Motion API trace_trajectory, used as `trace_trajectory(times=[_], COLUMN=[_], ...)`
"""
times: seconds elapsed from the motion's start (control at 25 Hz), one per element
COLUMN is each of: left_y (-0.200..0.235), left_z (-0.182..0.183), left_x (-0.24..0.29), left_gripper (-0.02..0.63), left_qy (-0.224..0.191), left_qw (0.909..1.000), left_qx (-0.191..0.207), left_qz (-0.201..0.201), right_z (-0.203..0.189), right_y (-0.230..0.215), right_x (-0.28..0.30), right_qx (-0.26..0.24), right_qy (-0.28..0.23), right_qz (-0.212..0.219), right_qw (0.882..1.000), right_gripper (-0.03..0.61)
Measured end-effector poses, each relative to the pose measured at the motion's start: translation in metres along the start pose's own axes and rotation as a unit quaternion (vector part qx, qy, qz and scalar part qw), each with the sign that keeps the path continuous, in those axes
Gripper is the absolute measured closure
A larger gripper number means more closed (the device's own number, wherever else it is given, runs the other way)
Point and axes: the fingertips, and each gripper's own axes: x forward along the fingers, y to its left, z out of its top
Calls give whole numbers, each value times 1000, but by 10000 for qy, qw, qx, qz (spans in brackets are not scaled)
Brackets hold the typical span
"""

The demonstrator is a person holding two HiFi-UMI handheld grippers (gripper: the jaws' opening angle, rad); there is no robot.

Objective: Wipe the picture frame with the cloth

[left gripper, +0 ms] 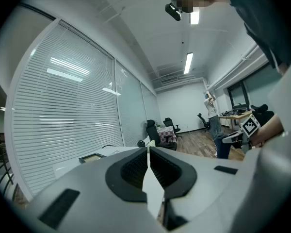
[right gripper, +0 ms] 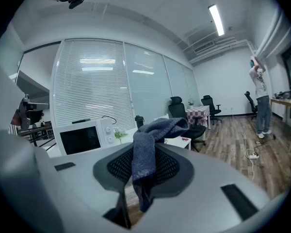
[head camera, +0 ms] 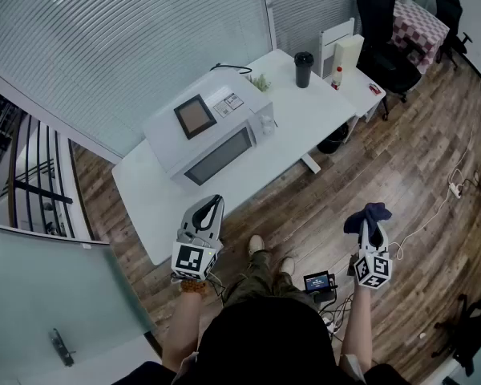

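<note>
Two grippers are in play, one in each of the person's hands, both held out over the wood floor [head camera: 401,159] short of the one white table [head camera: 144,191]. The left gripper [head camera: 214,202] has its jaws pressed together with nothing between them; its own view shows the two pads meeting along a thin line. The right gripper [head camera: 371,233] is clamped on the one cloth [head camera: 366,214] — a dark blue cloth, bunched above the jaws and hanging down through them in the right gripper view.

The one picture frame [head camera: 195,116], dark-edged with a brownish centre, lies flat on top of the single white microwave [head camera: 212,147], toward its left end as the head view shows it. It is well apart from both grippers, and the cloth is not touching it.

At the far end of the table stand one black cup [head camera: 304,69], one small red-capped bottle [head camera: 337,77] and one tall white carton [head camera: 349,54]. A small green plant [head camera: 261,81] sits by the microwave's back corner. Beyond the table are two black office chairs [head camera: 381,22], one on each side of a checked tablecloth [head camera: 421,22]. One other person [right gripper: 259,101] stands far off in the room — arms raised. One white power strip [head camera: 455,189] lies on the floor.
</note>
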Motion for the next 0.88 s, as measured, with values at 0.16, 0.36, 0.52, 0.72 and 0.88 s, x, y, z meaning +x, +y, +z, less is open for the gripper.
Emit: trace_trajectory(times=[0.16, 0.36, 0.52, 0.72, 0.88], left_y=[16, 62, 105, 156, 187], left_z=[-5, 2, 9, 22, 43], left_x=[9, 18, 24, 32, 37], left_gripper=[594, 594, 594, 594, 594], left_qy=[17, -258, -369, -341, -696], left_qw=[9999, 9993, 9987, 9989, 9975], left_qx=[152, -131, -67, 132, 107], left_qz=[13, 222, 338, 279, 71], right_z=[12, 62, 117, 189, 227], right_y=[19, 64, 122, 227, 311], right_x=[15, 51, 95, 151, 186], right_qx=[33, -469, -919, -1509, -1807], right_qy=[-24, -287, -596, -1050, -1314], right_qz=[337, 816, 1103, 1811, 2311], right_qw=[9994, 9952, 9878, 9661, 9469], right_gripper=[501, 495, 495, 495, 495])
